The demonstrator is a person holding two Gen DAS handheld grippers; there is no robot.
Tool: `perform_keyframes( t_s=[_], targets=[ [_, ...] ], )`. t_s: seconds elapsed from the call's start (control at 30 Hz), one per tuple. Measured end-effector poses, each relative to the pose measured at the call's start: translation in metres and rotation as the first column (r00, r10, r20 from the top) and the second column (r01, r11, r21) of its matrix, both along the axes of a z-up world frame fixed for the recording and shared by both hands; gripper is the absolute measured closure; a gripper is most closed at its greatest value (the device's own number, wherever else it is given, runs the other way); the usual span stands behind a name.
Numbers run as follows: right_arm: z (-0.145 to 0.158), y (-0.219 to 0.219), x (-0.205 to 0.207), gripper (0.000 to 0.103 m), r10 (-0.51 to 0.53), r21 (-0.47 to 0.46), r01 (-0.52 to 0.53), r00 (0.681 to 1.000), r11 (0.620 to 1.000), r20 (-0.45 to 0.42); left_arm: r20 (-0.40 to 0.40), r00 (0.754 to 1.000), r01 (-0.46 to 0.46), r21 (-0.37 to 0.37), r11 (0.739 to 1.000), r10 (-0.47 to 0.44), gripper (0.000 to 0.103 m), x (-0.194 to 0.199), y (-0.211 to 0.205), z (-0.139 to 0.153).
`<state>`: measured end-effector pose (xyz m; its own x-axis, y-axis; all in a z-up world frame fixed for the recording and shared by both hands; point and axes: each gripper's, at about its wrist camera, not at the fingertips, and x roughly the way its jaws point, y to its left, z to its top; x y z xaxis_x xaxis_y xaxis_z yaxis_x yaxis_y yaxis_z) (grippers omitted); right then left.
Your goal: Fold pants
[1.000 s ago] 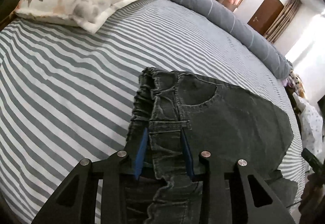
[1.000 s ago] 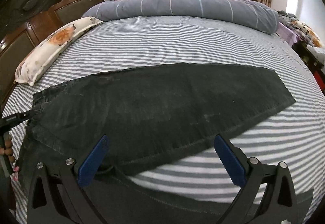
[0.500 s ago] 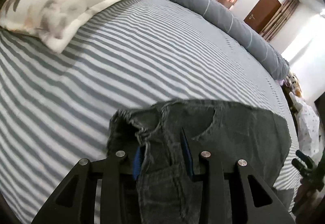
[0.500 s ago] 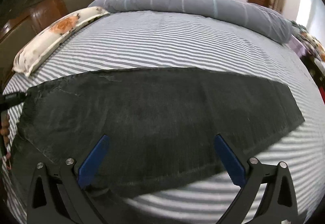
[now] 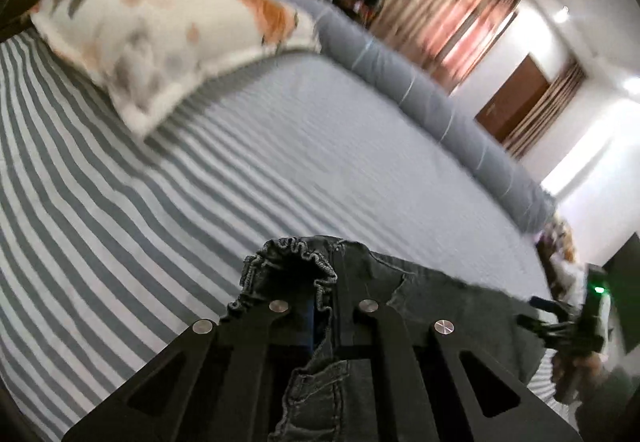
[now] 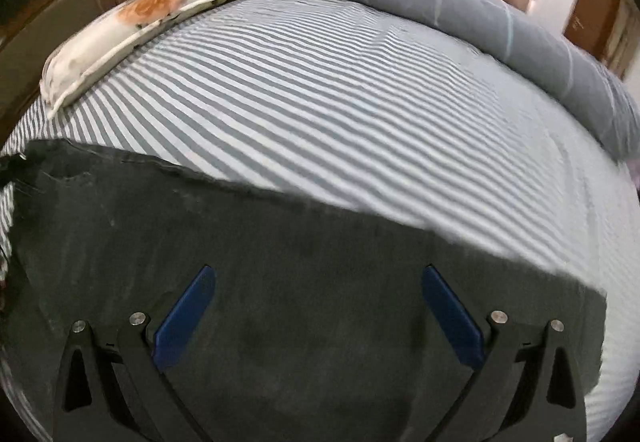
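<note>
Where left tongs (image 5: 320, 316) pinch pants (image 5: 304, 270) waistband, right tongs (image 6: 320, 318) gape over leg.

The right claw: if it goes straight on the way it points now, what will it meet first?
Most likely the dark pants. The right claw is open and tilted down over the spread fabric, with nothing between its fingers. The striped bed sheet lies beyond. Depth is unclear.

Curtains (image 5: 448, 1) blurred, perhaps motion-smeared.
</note>
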<state>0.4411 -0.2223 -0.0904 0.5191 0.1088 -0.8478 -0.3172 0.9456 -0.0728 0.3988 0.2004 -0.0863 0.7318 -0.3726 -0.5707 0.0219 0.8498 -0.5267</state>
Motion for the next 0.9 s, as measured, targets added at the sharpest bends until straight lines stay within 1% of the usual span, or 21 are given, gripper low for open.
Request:
perform_keyframes(
  t_s=[0.03, 0.13, 0.2, 0.27, 0.3, 0.37, 0.4, 0.47, 0.5, 0.53, 0.57, 0.6, 0.67, 0.7, 0.77, 0.87, 0.9],
  targets=[
    [-0.001, 0.002, 0.002, 0.001, 0.026, -0.007, -0.026, 1.000, 1.000, -0.006, 0.030, 1.000, -0.005, 0.016, 1.000, 0.004, 0.097, -0.007, -0.002, 0.005],
    [-0.004, 0.019, 0.016, 0.002, 0.149, -0.030, -0.151, 0.988, 0.988, -0.047, 0.079, 0.997, -0.007, 0.036, 0.999, 0.004, 0.097, -0.019, -0.005, 0.012],
    [-0.004, 0.030, 0.026, 0.003, 0.234, -0.045, -0.238, 0.969, 0.970, -0.079, 0.108, 0.994, -0.009, 0.044, 0.999, 0.004, 0.097, -0.025, -0.006, 0.016],
    [-0.003, 0.037, 0.033, 0.003, 0.287, -0.063, -0.293, 0.954, 0.954, -0.091, 0.129, 0.992, -0.011, 0.038, 0.999, 0.006, 0.097, -0.028, -0.005, 0.020],
    [-0.002, 0.041, 0.038, 0.004, 0.317, -0.057, -0.324, 0.943, 0.945, -0.107, 0.134, 0.991, -0.012, 0.032, 0.999, 0.008, 0.097, -0.030, -0.004, 0.021],
    [-0.001, 0.047, 0.049, 0.008, 0.366, -0.022, -0.373, 0.919, 0.928, -0.150, 0.140, 0.990, -0.014, 0.019, 1.000, 0.011, 0.097, -0.031, -0.002, 0.022],
    [0.000, 0.050, 0.053, 0.015, 0.389, -0.003, -0.395, 0.906, 0.919, -0.169, 0.144, 0.990, -0.013, 0.019, 1.000, 0.010, 0.097, -0.030, -0.003, 0.022],
    [0.002, 0.063, 0.064, 0.016, 0.455, 0.060, -0.453, 0.862, 0.889, -0.223, 0.161, 0.987, -0.012, 0.028, 1.000, 0.008, 0.097, -0.033, -0.004, 0.024],
    [0.003, 0.072, 0.068, 0.017, 0.497, 0.082, -0.493, 0.834, 0.866, -0.239, 0.168, 0.986, -0.012, 0.032, 0.999, 0.007, 0.097, -0.035, -0.005, 0.025],
    [0.002, 0.078, 0.069, 0.017, 0.522, 0.094, -0.517, 0.815, 0.851, -0.250, 0.179, 0.984, -0.013, 0.037, 0.999, 0.006, 0.097, -0.037, -0.006, 0.027],
    [0.001, 0.086, 0.072, 0.018, 0.562, 0.121, -0.552, 0.780, 0.825, -0.275, 0.183, 0.983, -0.014, 0.037, 0.999, 0.006, 0.097, -0.038, -0.007, 0.027],
    [0.000, 0.092, 0.075, 0.021, 0.593, 0.145, -0.578, 0.750, 0.803, -0.293, 0.188, 0.982, -0.015, 0.037, 0.999, 0.007, 0.097, -0.040, -0.007, 0.028],
    [-0.005, 0.095, 0.083, 0.022, 0.616, 0.176, -0.594, 0.714, 0.785, -0.334, 0.197, 0.980, -0.015, 0.030, 0.999, 0.008, 0.097, -0.041, -0.007, 0.028],
    [-0.009, 0.094, 0.089, 0.025, 0.618, 0.194, -0.592, 0.700, 0.782, -0.357, 0.201, 0.979, -0.016, 0.031, 0.999, 0.009, 0.097, -0.041, -0.007, 0.028],
    [-0.016, 0.087, 0.097, 0.030, 0.610, 0.211, -0.579, 0.685, 0.788, -0.398, 0.212, 0.977, -0.016, 0.036, 0.999, 0.008, 0.097, -0.044, -0.006, 0.030],
    [-0.030, 0.063, 0.099, 0.036, 0.578, 0.190, -0.563, 0.668, 0.804, -0.469, 0.221, 0.975, -0.013, 0.029, 0.999, 0.006, 0.097, -0.049, -0.005, 0.031],
    [-0.033, 0.059, 0.099, 0.042, 0.569, 0.184, -0.558, 0.665, 0.809, -0.484, 0.223, 0.975, -0.011, 0.027, 1.000, 0.005, 0.097, -0.049, -0.005, 0.031]
  ],
)
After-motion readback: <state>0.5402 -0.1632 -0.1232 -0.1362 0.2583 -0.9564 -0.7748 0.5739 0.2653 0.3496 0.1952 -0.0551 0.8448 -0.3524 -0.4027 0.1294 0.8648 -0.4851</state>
